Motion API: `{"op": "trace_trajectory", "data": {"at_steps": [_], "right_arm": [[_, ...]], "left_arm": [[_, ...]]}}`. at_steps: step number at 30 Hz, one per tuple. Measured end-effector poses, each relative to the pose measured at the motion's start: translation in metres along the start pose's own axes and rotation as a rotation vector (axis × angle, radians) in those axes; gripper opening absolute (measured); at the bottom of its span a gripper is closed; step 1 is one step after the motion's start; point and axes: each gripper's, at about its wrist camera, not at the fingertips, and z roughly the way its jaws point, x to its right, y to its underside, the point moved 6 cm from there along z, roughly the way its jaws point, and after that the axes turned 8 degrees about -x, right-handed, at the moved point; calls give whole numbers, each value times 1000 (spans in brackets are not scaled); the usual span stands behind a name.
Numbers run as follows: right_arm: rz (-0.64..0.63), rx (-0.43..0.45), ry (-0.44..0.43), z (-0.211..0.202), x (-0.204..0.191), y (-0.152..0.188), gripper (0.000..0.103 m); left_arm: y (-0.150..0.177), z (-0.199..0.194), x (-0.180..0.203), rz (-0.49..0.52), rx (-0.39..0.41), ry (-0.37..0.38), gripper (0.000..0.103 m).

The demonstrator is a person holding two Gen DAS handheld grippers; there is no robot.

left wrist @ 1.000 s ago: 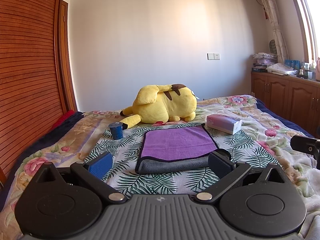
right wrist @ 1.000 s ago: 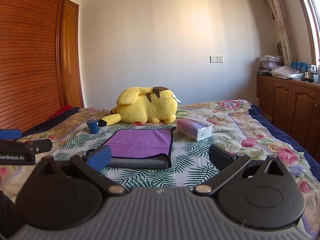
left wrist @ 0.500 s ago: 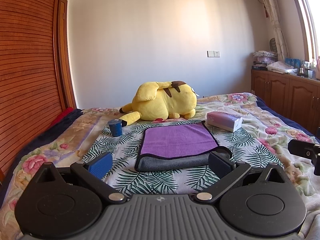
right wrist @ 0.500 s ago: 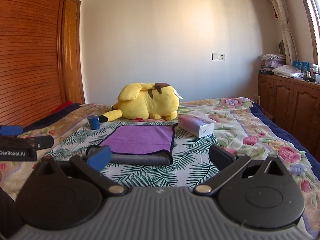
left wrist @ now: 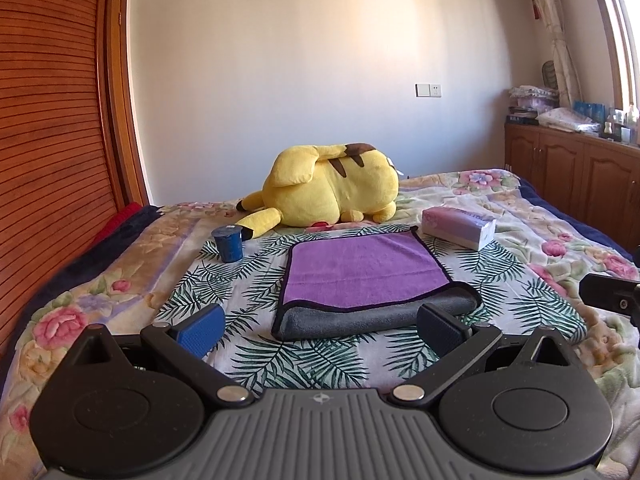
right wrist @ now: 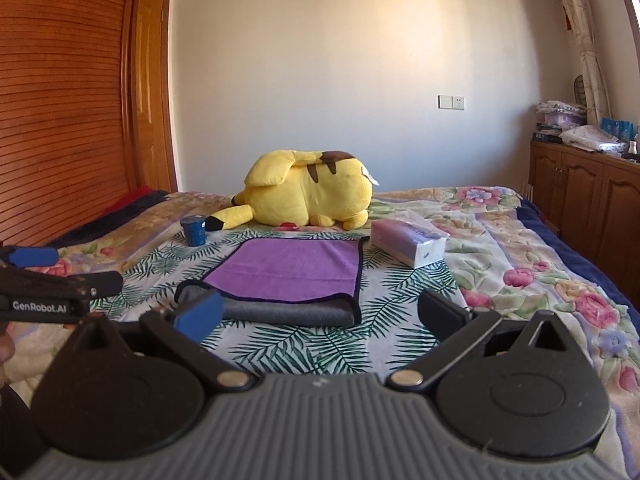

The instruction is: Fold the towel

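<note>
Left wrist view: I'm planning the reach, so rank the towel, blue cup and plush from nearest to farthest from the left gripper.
1. Towel, straight ahead of the left gripper.
2. Blue cup, ahead on the left.
3. Plush, behind the towel.

A plain pale wall [left wrist: 320,60] fills the back of the room, warm sunlight washing across it. A double socket plate [left wrist: 428,90] sits on it to the right. On the left, a slatted wooden panel [left wrist: 44,120] runs beside a wooden door [right wrist: 154,92]. On the right, a patterned curtain [right wrist: 580,24] hangs by the window, and below it low wooden cabinets [right wrist: 588,192] carry a clutter of bottles and folded cloth. The bed [right wrist: 520,248] wears a floral cover with a palm-leaf sheet over it.
</note>
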Motion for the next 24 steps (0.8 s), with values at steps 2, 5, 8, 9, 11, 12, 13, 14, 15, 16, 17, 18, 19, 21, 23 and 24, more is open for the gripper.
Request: {"op": "trace_trajectory", "data": {"at_steps": [2,5,8,9,11,12,13,14,15,16,17,18,19,21,23,24], "right_arm": [[-1,-5,-1,5,-1,-2,103],[-2,-19,-4,15,-2,-5,103],[-2,-34,-4,25,-3,-6,103],[-4,-38,-4,28,-3,-5,103],[-9,-48,-3,33,-3,-5,103],[-11,-54,-4,36,-3,-4,103],[-11,-60,-5,39,-3,-3,103],[-11,-66,-7,42,-4,-3,103],[-12,-72,-11,45,-4,-3,103],[-15,-78,-15,48,-4,-4,103],[-17,-85,-18,50,-4,-4,103],[-20,-92,-21,53,-5,-5,103],[-20,-97,-22,56,-5,-6,103],[-12,-109,-22,61,-1,-7,103],[-4,-120,-26,68,2,-10,103],[-3,-125,-24,71,3,-11,103]], "left_arm": [[-3,8,-3,-2,-5,1,87],[-6,20,-7,-3,-15,2,87],[-9,33,-11,-2,-23,0,87],[-10,37,-12,-2,-27,0,87],[-11,45,-15,0,-33,2,87],[-11,48,-16,2,-36,4,87],[-12,52,-17,5,-40,5,87],[-12,57,-18,6,-45,6,87],[-13,62,-20,5,-51,6,87],[-14,66,-21,3,-57,8,87],[-16,71,-22,2,-62,11,87],[-17,76,-23,3,-68,15,87],[-18,82,-24,2,-73,15,87],[-21,93,-27,-2,-86,17,87],[-23,104,-31,-6,-92,23,87],[-24,109,-32,-5,-97,21,87]]}}
